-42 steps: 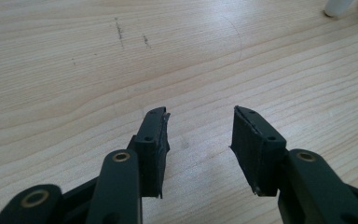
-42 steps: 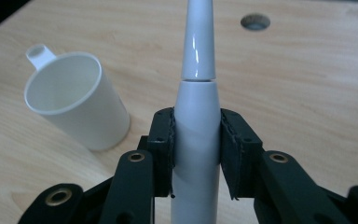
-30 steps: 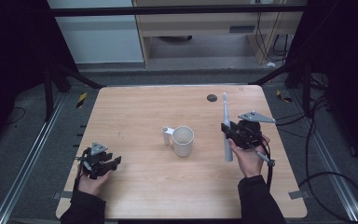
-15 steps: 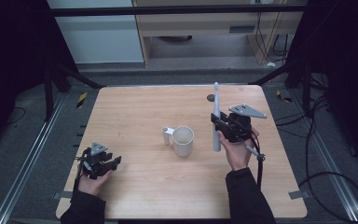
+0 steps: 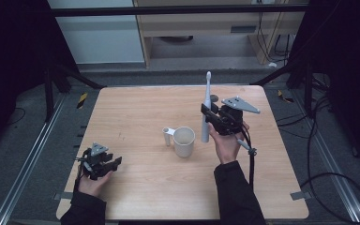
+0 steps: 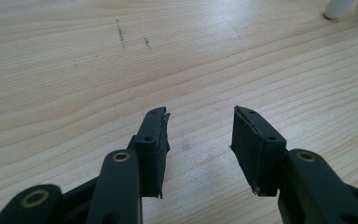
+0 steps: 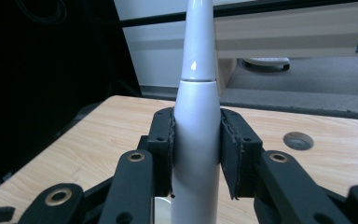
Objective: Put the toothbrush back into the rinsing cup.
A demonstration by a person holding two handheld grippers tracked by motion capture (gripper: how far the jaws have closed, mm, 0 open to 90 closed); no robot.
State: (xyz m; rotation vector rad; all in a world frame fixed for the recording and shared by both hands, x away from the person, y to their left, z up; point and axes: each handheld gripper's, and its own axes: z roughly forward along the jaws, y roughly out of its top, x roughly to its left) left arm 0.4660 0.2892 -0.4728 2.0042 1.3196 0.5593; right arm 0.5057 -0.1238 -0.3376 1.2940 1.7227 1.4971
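i count one toothbrush [image 5: 206, 108], one mug [image 5: 184, 141] and two grippers on one wooden table [image 5: 136, 108]. the toothbrush is white, an electric kind with a thick handle and a thin neck, and i have it clamped in my right gripper [image 5: 209, 115], raised off the table just right of the mug. its long axis stands nearly upright: the small brush head points up and away from me toward the far edge, and the blunt handle end points down, hanging beside the mug's rim and a little above the board. in the right gripper view the two black pads press the handle [image 7: 196, 140] from either side, just below the seam where the neck joins it, and the neck runs straight up out of the top of that view. the mug is cream, open side up, near the middle of the table, with its handle stuck out to the left. my left gripper [image 5: 104, 164] rests low near the table's near left corner, well apart from the mug; in the left gripper view its jaws stand apart with bare wood [image 6: 121, 70] between them, gripping nothing. a small dark round hole [image 7: 298, 139] sits in the table top toward the far right.
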